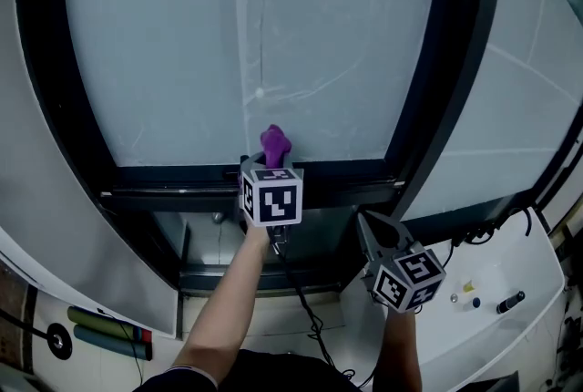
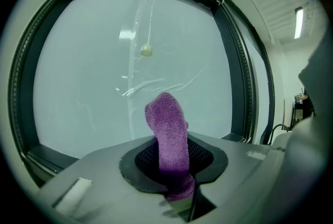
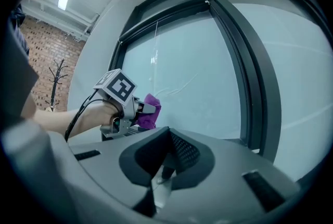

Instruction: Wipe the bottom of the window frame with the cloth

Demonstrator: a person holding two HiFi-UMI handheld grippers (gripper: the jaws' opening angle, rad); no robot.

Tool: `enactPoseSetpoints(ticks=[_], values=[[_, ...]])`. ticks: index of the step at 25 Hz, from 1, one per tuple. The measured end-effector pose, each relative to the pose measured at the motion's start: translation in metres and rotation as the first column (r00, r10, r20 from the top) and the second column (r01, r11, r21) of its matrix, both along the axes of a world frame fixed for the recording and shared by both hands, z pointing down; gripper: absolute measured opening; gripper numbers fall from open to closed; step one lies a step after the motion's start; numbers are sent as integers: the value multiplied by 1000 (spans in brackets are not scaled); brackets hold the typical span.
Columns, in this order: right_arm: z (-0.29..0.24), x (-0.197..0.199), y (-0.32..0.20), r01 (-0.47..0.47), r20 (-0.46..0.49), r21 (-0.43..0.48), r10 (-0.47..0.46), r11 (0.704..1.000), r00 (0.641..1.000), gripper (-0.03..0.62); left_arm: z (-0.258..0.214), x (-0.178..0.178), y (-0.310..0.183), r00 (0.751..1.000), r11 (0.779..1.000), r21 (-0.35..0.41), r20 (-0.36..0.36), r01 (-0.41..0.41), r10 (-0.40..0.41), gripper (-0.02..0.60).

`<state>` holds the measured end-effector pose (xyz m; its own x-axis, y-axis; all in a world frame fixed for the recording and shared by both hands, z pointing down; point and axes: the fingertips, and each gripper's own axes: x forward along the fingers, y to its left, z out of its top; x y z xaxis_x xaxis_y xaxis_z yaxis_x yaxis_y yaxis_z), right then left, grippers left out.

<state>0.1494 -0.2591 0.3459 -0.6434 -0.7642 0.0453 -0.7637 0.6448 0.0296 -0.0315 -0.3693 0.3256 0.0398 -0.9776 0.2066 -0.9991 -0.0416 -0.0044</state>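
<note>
A purple cloth (image 1: pixel 275 143) sticks up out of my left gripper (image 1: pixel 271 165), which is shut on it. The cloth's tip is held just above the dark bottom rail of the window frame (image 1: pixel 173 173), against the frosted pane. In the left gripper view the cloth (image 2: pixel 169 137) stands upright between the jaws of the left gripper (image 2: pixel 176 168), with the bottom rail (image 2: pixel 44 158) low at the left. My right gripper (image 1: pixel 368 223) hangs lower and to the right, below the rail, shut on nothing. The right gripper view shows its own jaws (image 3: pixel 165 159) together and the cloth (image 3: pixel 150 113) off to the left.
A dark upright frame post (image 1: pixel 442 71) rises to the right of the cloth. A pull cord with a bead (image 1: pixel 260 93) hangs in front of the pane. A white ledge (image 1: pixel 510 267) at the right carries a black marker (image 1: pixel 510 301) and small bits. A cable (image 1: pixel 301 294) trails from the left gripper.
</note>
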Motion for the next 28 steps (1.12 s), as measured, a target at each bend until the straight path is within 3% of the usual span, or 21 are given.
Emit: enactPoseSetpoints(ticks=[4, 12, 19, 28], values=[[10, 3, -3, 11, -6, -26, -11, 1000, 1000, 0, 12, 8, -8, 1000, 1000, -13, 9, 22, -21, 102], [19, 0, -12, 34, -6, -50, -34, 998, 999, 0, 56, 7, -23, 998, 992, -110, -6, 56, -57, 103], [24, -1, -19, 46, -28, -58, -48, 997, 998, 0, 89, -4, -38, 996, 977, -193, 36, 85, -80, 101], [30, 3, -24, 44, -25, -70, -46, 997, 999, 0, 96, 3, -48, 998, 977, -204, 34, 67, -61, 100]])
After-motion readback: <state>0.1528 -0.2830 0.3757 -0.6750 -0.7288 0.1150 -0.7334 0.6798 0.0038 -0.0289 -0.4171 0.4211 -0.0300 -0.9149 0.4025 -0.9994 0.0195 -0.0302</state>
